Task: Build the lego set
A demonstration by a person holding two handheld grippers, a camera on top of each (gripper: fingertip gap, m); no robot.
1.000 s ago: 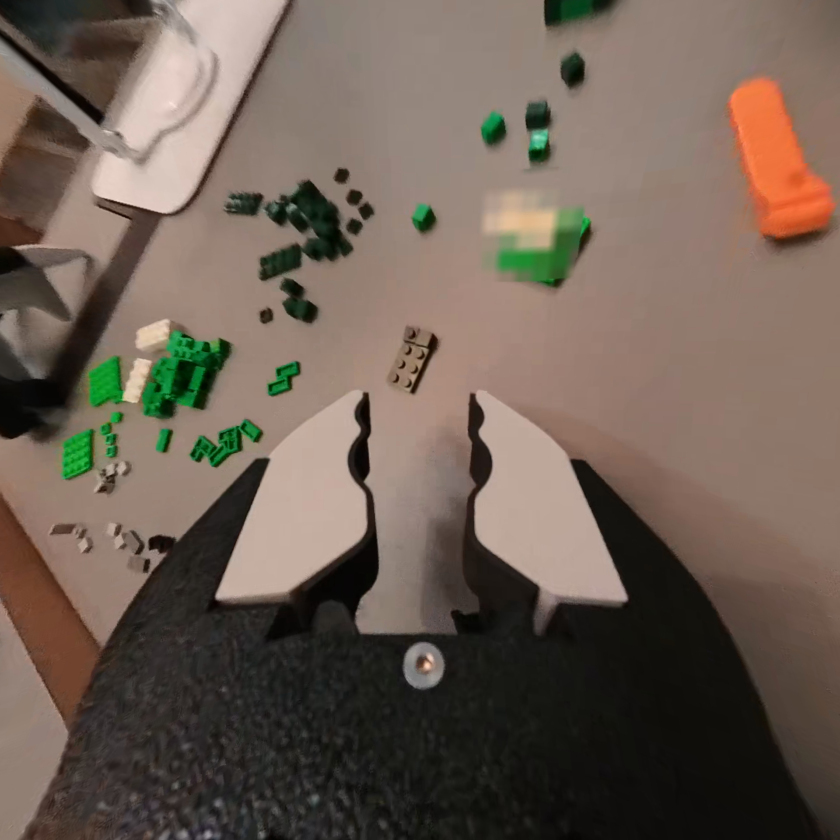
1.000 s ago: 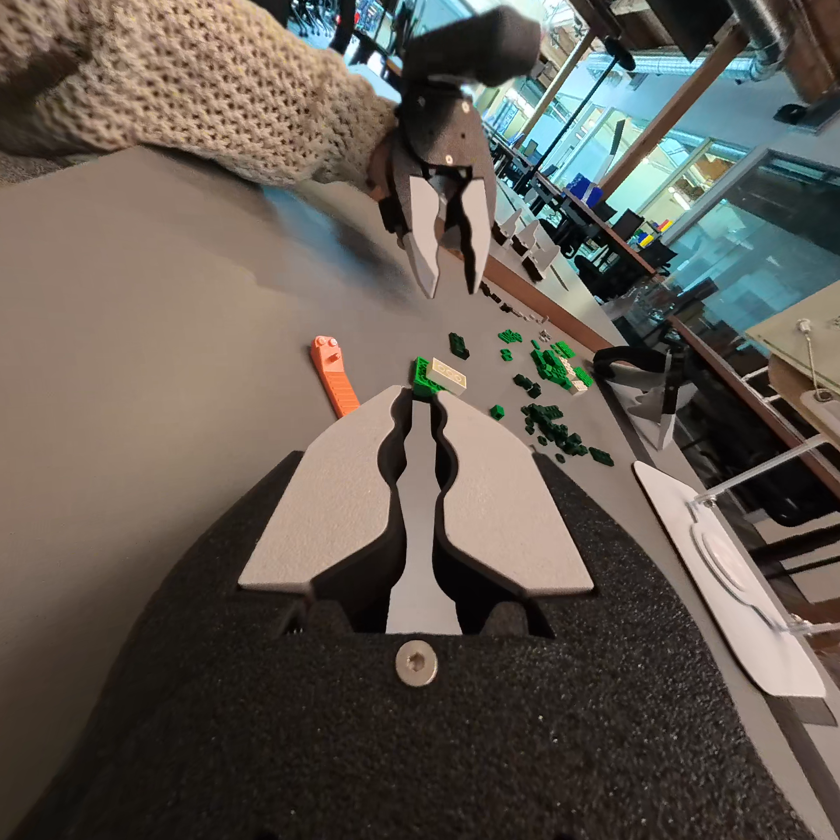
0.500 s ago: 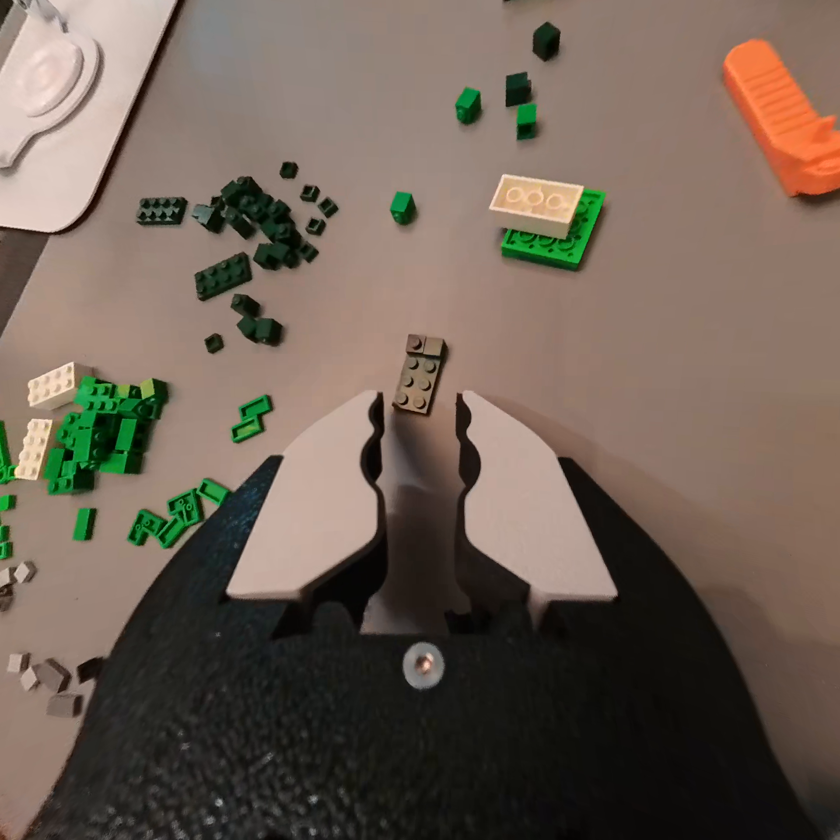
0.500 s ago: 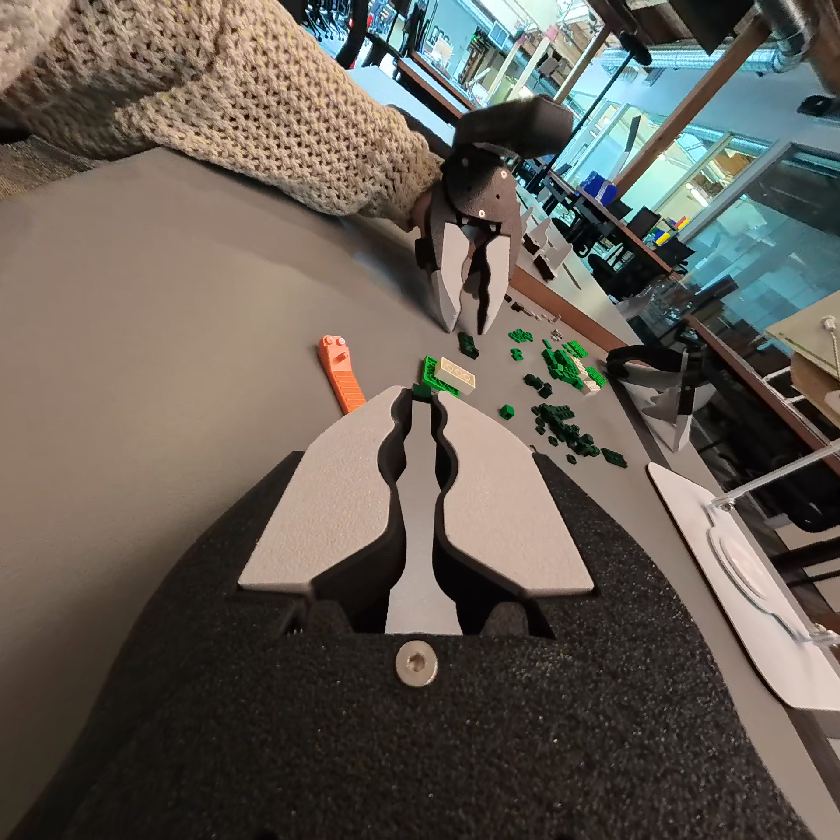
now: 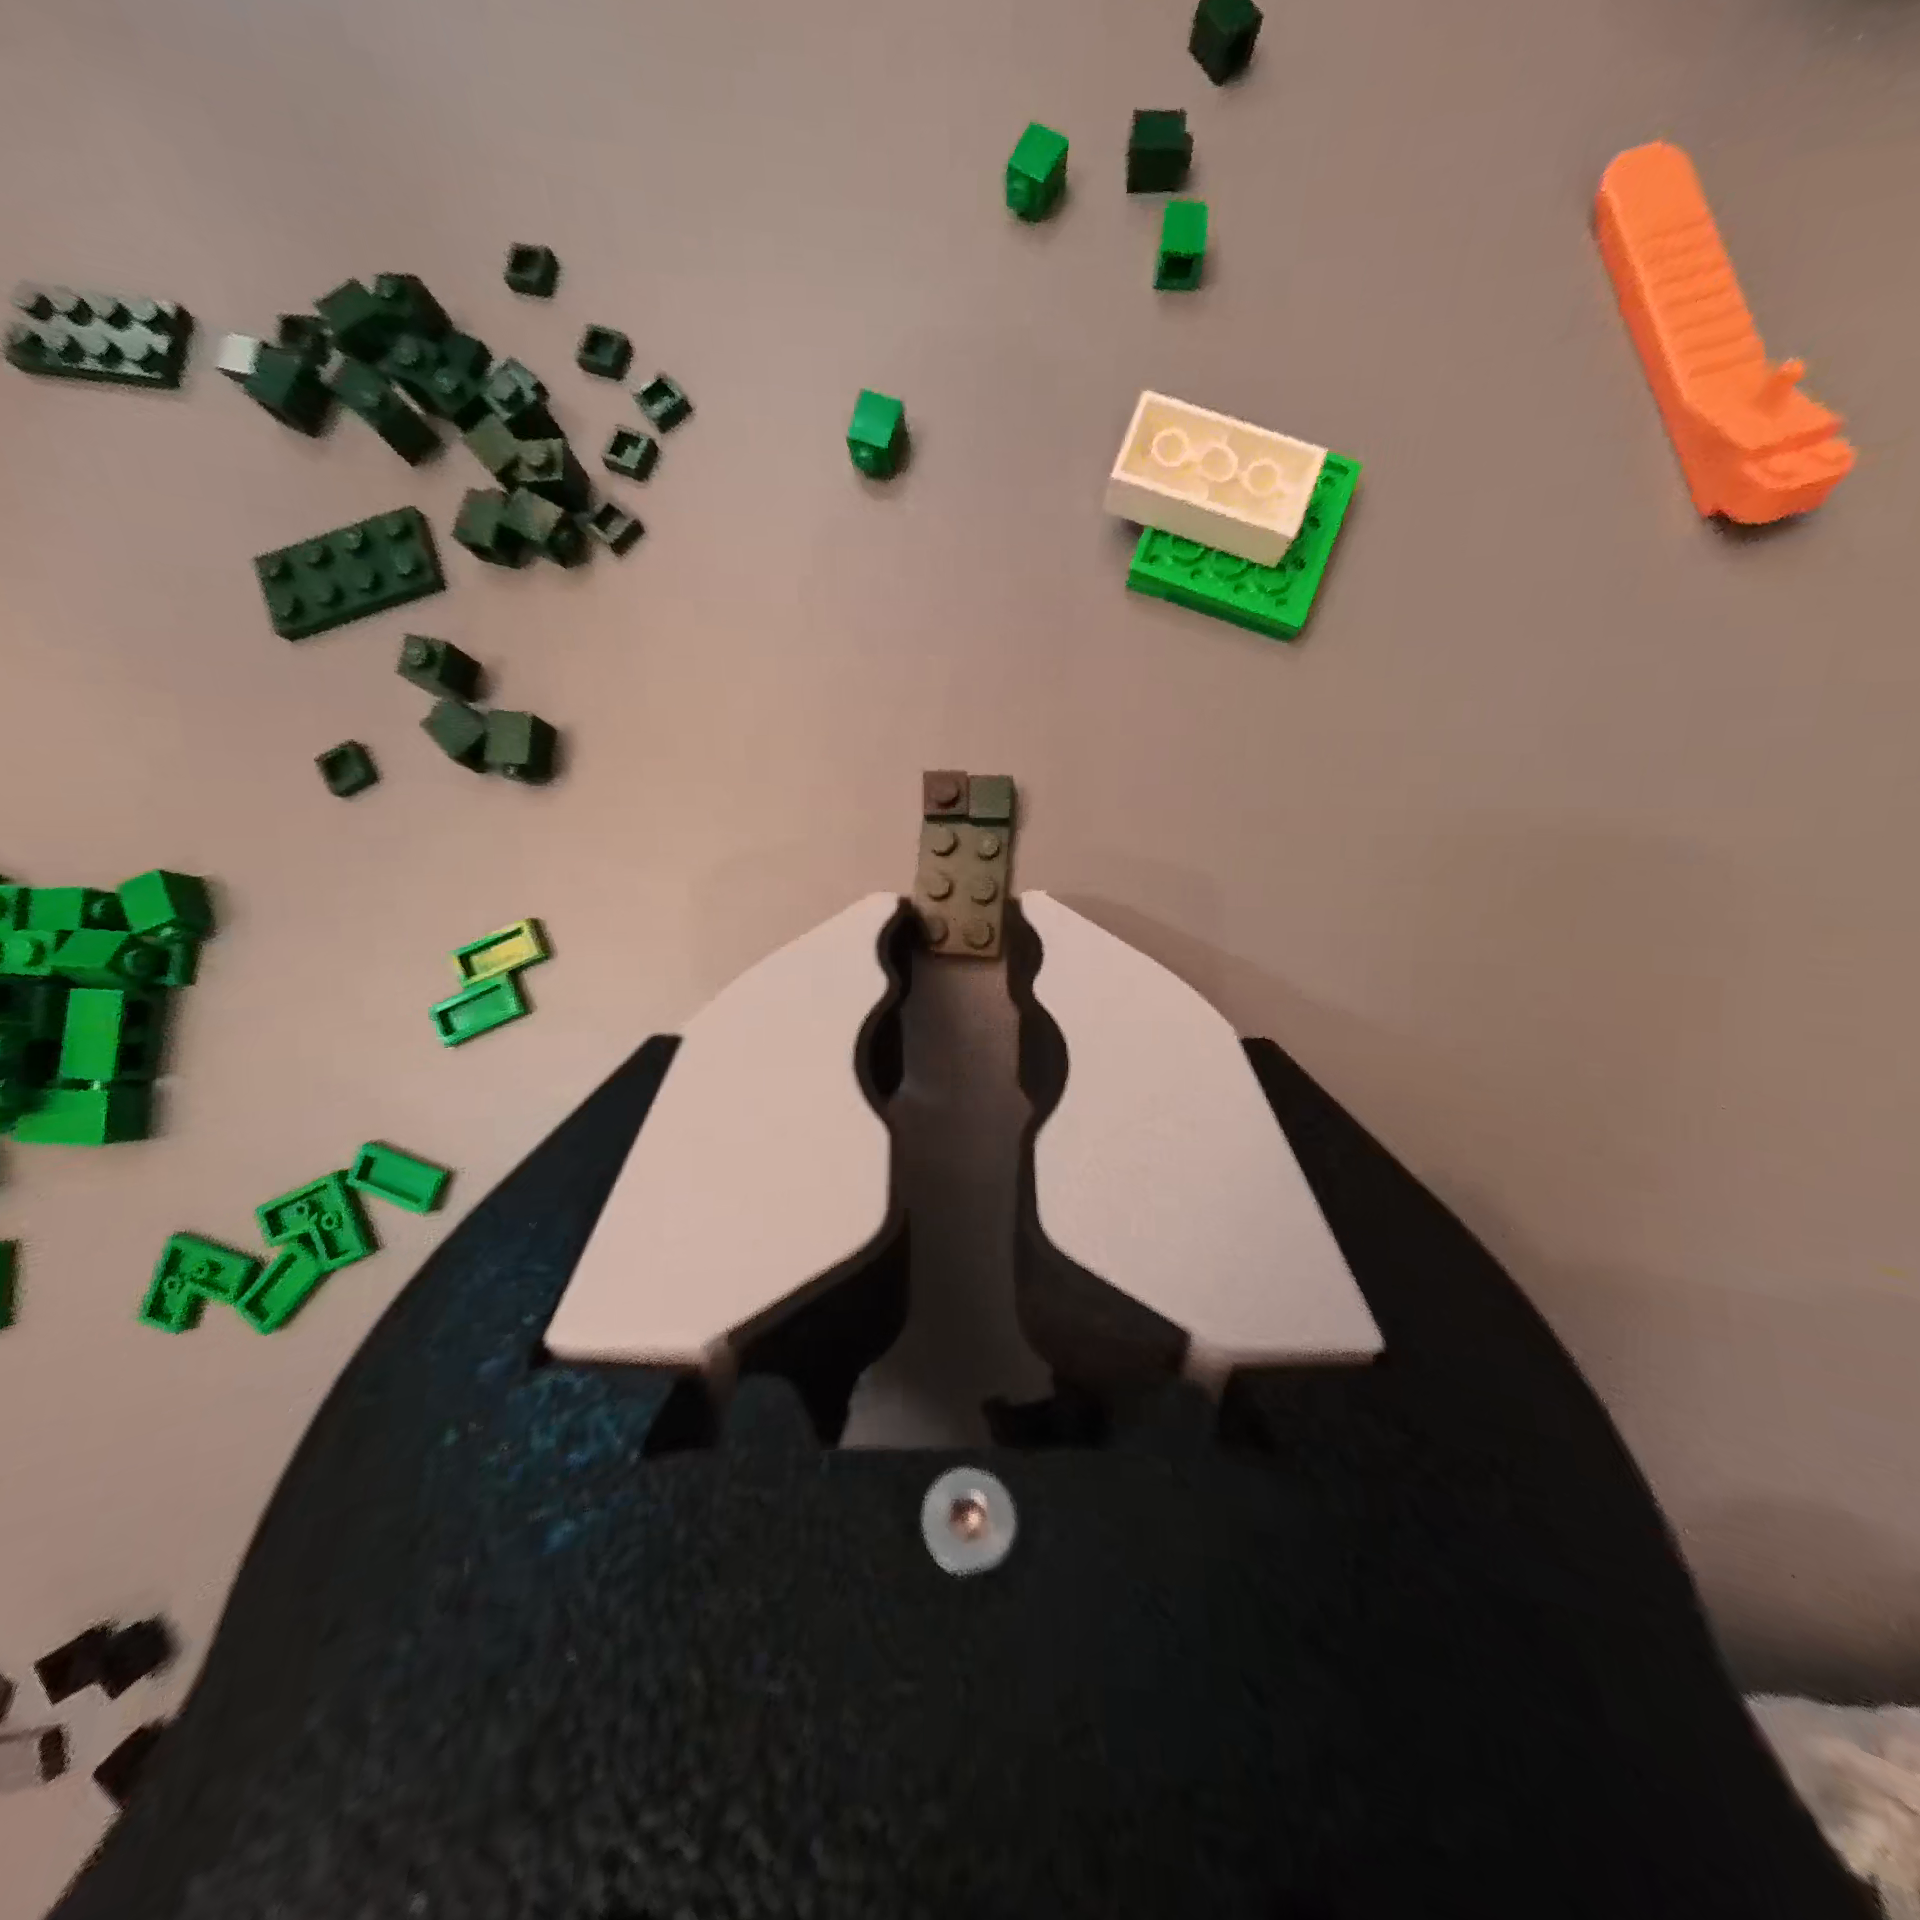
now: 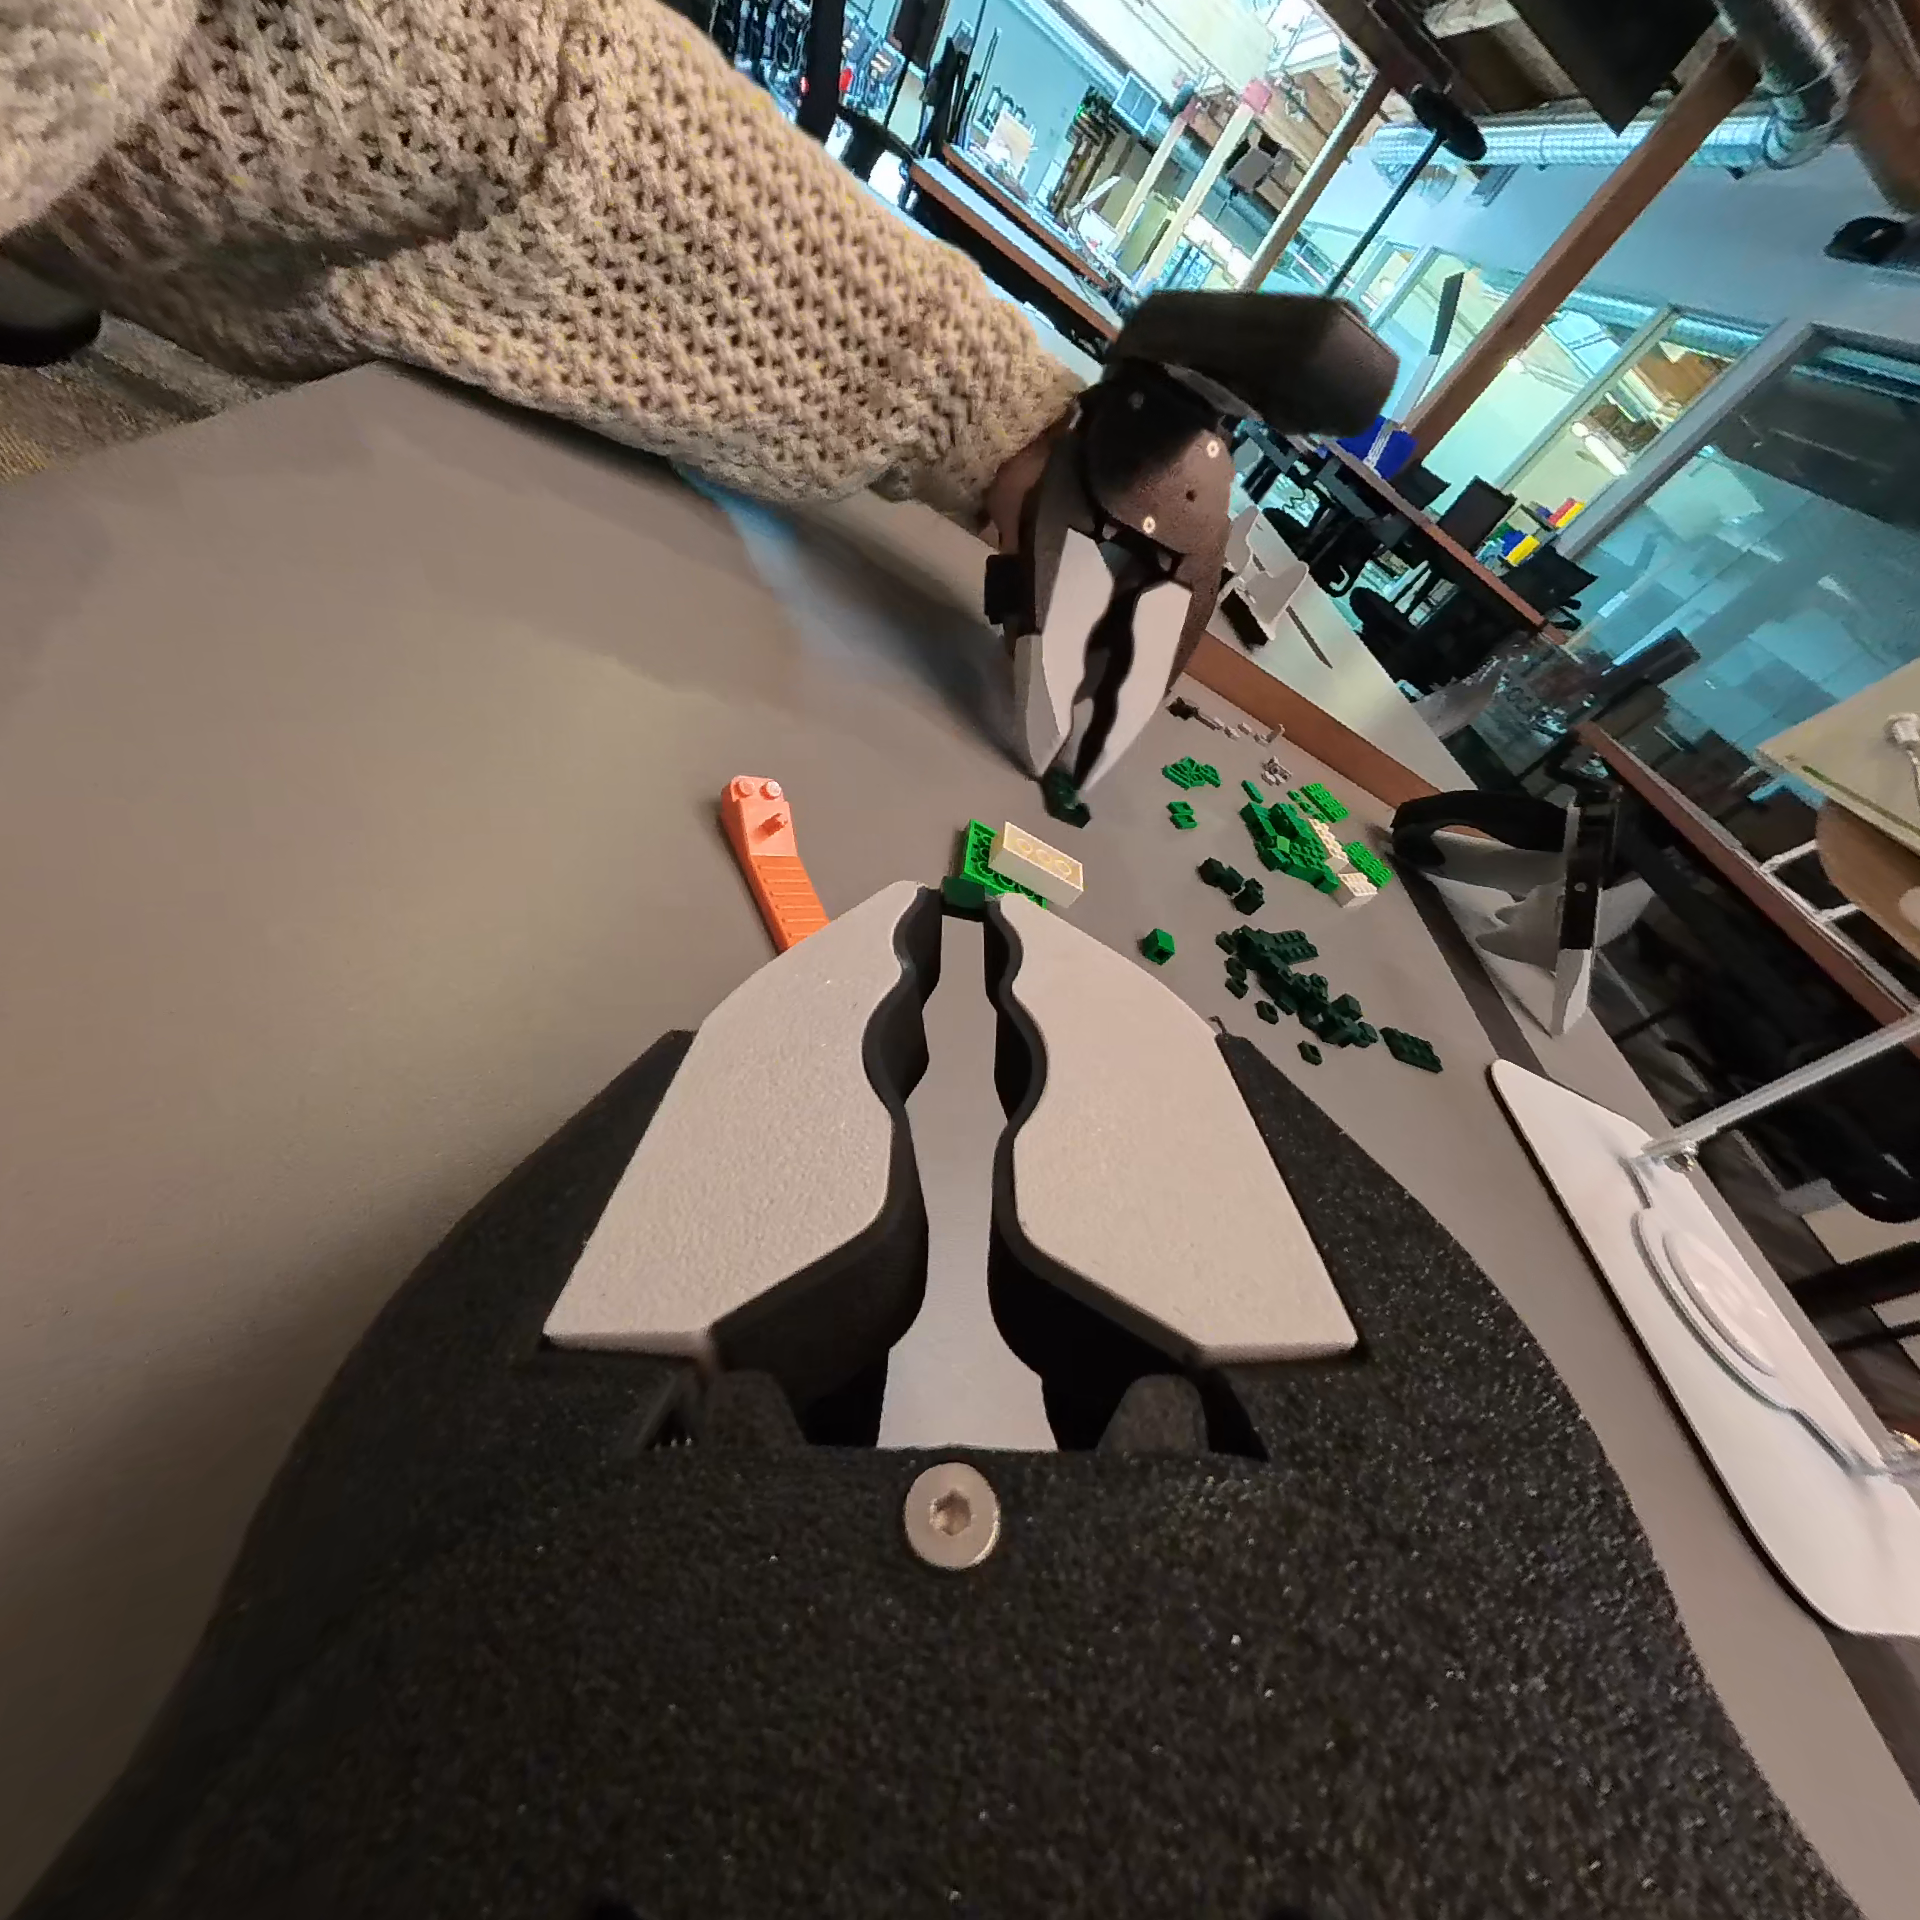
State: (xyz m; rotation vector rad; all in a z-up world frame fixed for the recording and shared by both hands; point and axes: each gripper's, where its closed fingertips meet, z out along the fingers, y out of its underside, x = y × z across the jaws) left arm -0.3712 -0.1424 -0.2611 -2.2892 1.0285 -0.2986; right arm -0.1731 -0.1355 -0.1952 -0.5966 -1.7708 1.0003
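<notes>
Since half a second ago our left tool (image 5: 961, 914) has dropped closer to the counter (image 5: 1455, 935); the olive plate (image 5: 964, 883) that lay just ahead of the tips now has its near end between them. Fingers look partly closed around that end; we cannot tell if they actually pinch it. In the right wrist view the tip area is small and dark, with a dark green bit at the tips. Our right tool (image 6: 961, 904) has its fingers nearly together with a thin gap, nothing gripped. A dark green piece (image 6: 961, 891) sits just past its tips, partly hidden. White brick (image 5: 1210, 480) sits on the green plate (image 5: 1247, 582). Orange separator (image 5: 1714, 353) is well apart to the right. Loose dark green pile (image 5: 436, 416) is on the left; the bright green pile (image 5: 83, 997) is cut off by the frame edge.
</notes>
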